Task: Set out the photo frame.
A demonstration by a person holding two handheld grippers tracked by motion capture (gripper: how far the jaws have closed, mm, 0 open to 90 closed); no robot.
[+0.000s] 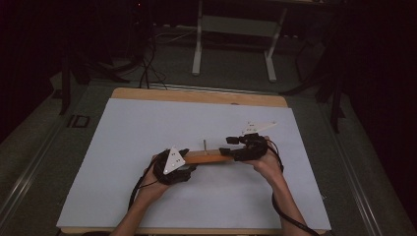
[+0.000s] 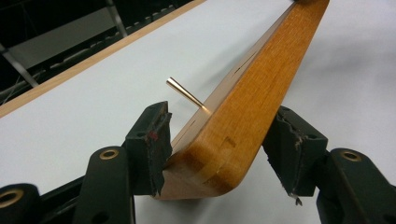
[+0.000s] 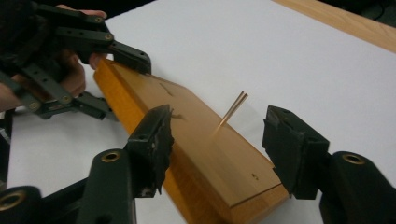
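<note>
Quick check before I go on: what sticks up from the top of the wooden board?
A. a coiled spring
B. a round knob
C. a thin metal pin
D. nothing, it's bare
C: a thin, brass-coloured pin stands on the board, near the middle of its length in the high view, between the left gripper and the right gripper, one at each end of the board.

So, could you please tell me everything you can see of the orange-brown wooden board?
The orange-brown wooden board is a long, flat, varnished plank with rounded corners, lying on the white table cover. A thin brass-coloured pin stands upright from its top face. The left gripper straddles one end, one jaw touching its side; the right gripper straddles the other end, jaws apart.
</note>
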